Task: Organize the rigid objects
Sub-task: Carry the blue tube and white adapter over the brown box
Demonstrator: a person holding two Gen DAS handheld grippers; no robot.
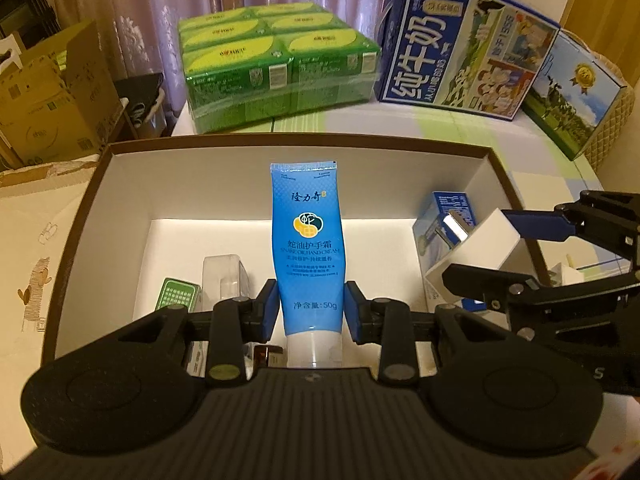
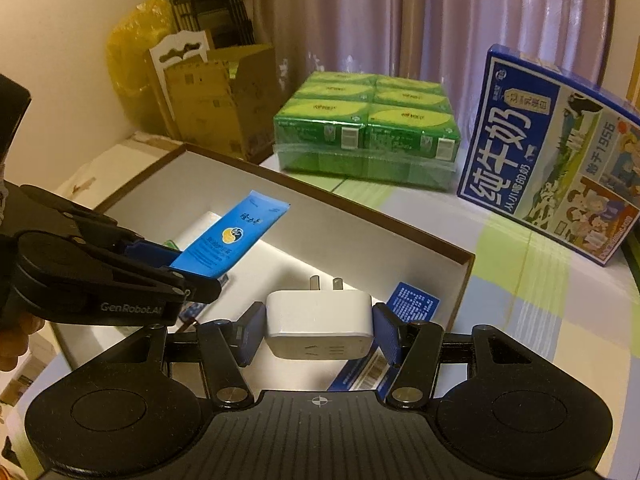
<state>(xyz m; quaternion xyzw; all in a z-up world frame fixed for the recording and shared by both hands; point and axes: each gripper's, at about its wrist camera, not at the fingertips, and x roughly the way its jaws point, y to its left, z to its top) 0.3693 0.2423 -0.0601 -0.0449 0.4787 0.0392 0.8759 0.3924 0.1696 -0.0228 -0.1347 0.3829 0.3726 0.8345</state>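
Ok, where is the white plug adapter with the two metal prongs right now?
The white plug adapter is clamped in the right gripper, held above the right end of the brown-rimmed open box, over a small blue carton, right of the blue hand cream tube.

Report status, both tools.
Left tool shut on blue hand-cream tube. Right tool shut on white plug adapter. Both over open brown-rimmed box.

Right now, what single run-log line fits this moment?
left gripper: shut on hand cream tube | right gripper: shut on white plug adapter | both over open box | neither released yet
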